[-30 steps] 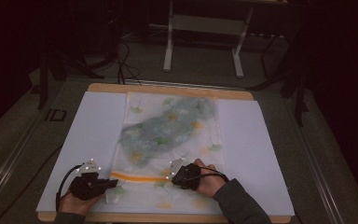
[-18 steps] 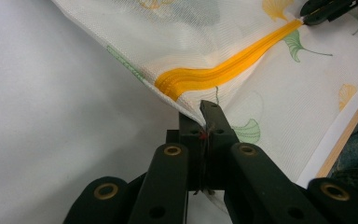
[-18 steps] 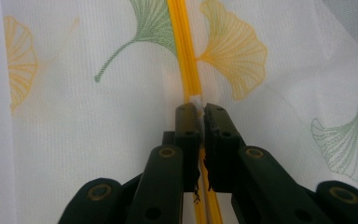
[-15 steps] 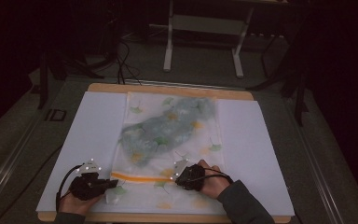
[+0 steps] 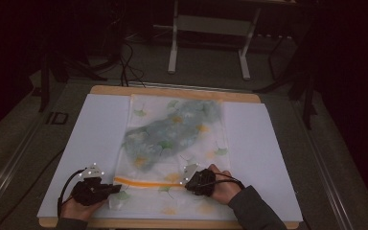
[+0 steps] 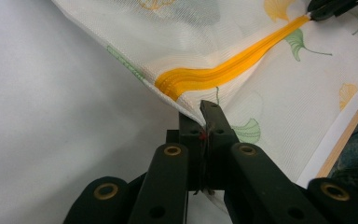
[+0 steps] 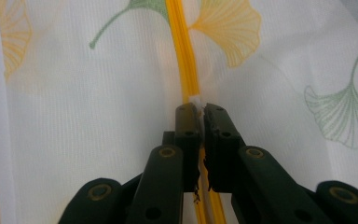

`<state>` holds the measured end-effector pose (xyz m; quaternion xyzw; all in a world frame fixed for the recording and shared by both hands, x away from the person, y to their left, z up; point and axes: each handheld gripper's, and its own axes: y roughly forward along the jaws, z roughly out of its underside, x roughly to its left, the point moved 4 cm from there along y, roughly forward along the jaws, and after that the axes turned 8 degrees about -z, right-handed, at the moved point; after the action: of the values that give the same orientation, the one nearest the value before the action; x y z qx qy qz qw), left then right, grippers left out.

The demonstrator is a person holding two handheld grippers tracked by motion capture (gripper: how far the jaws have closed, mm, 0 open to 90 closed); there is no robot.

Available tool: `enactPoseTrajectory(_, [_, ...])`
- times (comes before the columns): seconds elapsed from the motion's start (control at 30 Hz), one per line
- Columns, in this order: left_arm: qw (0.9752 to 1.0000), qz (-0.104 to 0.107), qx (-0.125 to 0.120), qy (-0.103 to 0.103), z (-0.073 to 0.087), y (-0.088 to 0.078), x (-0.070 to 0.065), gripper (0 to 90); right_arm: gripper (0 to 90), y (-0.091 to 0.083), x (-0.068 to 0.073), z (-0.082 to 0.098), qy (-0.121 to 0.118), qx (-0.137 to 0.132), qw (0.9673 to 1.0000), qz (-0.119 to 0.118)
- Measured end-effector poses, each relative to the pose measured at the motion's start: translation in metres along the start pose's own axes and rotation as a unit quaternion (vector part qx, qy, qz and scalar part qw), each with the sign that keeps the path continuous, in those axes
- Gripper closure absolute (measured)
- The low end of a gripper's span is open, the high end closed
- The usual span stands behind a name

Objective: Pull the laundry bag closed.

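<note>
While the mesh bag (image 5: 172,143) lies flat down the middle of the white sheet (image 5: 263,143) on the desk (image 5: 172,91), both grippers work at its near end, close to the desk's near edge. Its orange zipper (image 5: 146,182) runs across the bag there. At the bag's left edge, just below the zipper's end, the left gripper (image 5: 112,189) has its jaws closed on the fabric, pinching up a fold. The right gripper (image 5: 188,181) sits on the zipper farther right, jaws closed on the small white pull (image 7: 196,99). A grey-green garment (image 5: 172,132) shows through the mesh in the bag's far half.
</note>
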<state>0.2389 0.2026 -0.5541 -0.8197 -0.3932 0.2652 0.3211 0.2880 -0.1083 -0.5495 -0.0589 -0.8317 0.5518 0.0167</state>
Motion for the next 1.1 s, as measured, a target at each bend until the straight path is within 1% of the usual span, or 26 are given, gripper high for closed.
enactPoseTrajectory(0.6, [1.0000, 0.001, 0.000, 0.000, 0.000, 0.000, 0.001, 88.6, 85.0, -0.003, -0.001, 0.006, -0.002, 0.008, 0.9999, 0.006])
enactPoseTrajectory(0.7, [1.0000, 0.001, 0.000, 0.000, 0.000, 0.000, 0.001, 88.6, 85.0, -0.004, -0.001, 0.009, 0.003, 0.007, 1.0000, 0.006])
enactPoseTrajectory(0.77, [1.0000, 0.000, 0.000, 0.000, 0.000, 0.000, 0.001, 88.6, 85.0, -0.005, -0.001, 0.009, 0.000, 0.008, 1.0000, 0.006])
enactPoseTrajectory(0.97, [1.0000, 0.000, -0.002, -0.001, 0.000, 0.000, 0.001, 88.5, 85.1, -0.007, -0.002, 0.014, 0.004, 0.008, 0.9999, 0.008])
enactPoseTrajectory(1.03, [1.0000, 0.000, -0.002, -0.001, 0.000, 0.000, 0.001, 88.5, 85.1, -0.008, -0.002, 0.016, 0.009, 0.006, 0.9999, 0.008])
enactPoseTrajectory(1.1, [1.0000, 0.000, -0.002, -0.001, 0.000, -0.001, 0.001, 88.6, 85.1, -0.008, -0.002, 0.018, 0.008, 0.008, 0.9999, 0.009])
